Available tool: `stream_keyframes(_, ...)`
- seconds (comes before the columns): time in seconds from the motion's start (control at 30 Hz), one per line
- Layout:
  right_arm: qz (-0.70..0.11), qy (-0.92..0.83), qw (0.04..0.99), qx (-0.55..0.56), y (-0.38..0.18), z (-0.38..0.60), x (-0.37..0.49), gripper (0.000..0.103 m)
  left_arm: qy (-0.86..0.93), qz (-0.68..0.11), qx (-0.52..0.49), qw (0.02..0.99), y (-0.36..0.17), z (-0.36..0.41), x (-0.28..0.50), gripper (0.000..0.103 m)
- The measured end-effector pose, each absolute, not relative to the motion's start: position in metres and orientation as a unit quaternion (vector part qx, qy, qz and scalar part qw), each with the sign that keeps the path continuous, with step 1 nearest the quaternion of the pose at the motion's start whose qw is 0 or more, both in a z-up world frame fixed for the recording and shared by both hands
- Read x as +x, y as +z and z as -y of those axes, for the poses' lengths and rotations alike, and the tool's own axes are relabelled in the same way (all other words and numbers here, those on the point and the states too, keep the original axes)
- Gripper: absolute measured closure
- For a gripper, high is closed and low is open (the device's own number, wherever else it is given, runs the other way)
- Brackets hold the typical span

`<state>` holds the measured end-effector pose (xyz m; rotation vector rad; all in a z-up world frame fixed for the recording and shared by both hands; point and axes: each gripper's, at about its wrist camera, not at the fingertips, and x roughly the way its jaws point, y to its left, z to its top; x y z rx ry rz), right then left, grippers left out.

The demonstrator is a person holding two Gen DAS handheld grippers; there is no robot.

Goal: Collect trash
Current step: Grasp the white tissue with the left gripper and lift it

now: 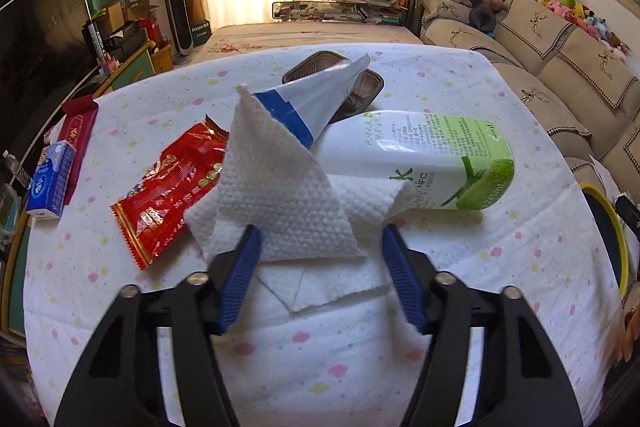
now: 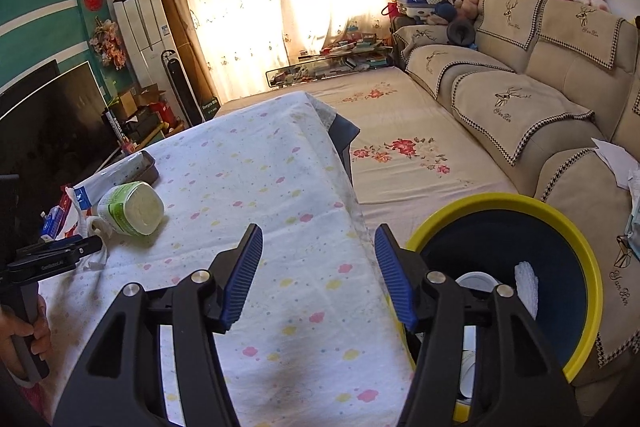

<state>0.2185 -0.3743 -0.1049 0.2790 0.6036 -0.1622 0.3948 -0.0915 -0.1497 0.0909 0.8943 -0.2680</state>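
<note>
The left gripper [image 1: 318,251] sits low over the cloth-covered surface [image 1: 500,259] with its jaws spread wide, a crumpled paper towel [image 1: 280,203] lying between the blue pads – nothing is pinched yet. This looks like the approach to the next pick-up. Just behind the towel lie a red snack wrapper [image 1: 172,187], a white-and-blue pouch [image 1: 316,99] and a green-labelled bottle [image 1: 420,159] on its side, with a brown tray [image 1: 360,87] further back.

The right gripper [image 2: 318,263] hangs above the near edge of the surface, jaws equally wide and holding nothing, beside the yellow-rimmed bin [image 2: 576,243] that stands between the surface and the sofa. Some white scraps already lie in the bin.

The next move, I judge, calls for the left jaws to close on the raised fold of the towel – low enough to grip it, without catching the cloth – then a carry across to the bin.
</note>
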Motion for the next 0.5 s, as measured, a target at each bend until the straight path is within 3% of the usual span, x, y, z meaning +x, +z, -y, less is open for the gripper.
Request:
stream_keyframes(0.17, -0.306, -0.083, 0.937, 0.143, -0.107, 0.375, 0.224, 0.047, -0.124, -0.428, 0.048, 0.894, -0.149, 0.09, 0.393, 0.086)
stream_keyframes(0.23, -0.306, -0.083, 0.937, 0.143, -0.108, 0.373, 0.225, 0.047, -0.121, -0.423, 0.051, 0.897, -0.146, 0.089, 0.388, 0.093)
stream_keyframes(0.5, -0.304, -0.085, 0.938, 0.139, -0.107, 0.371, 0.223, 0.047, -0.123, -0.403, 0.046, 0.906, -0.121, 0.081, 0.35, 0.096)
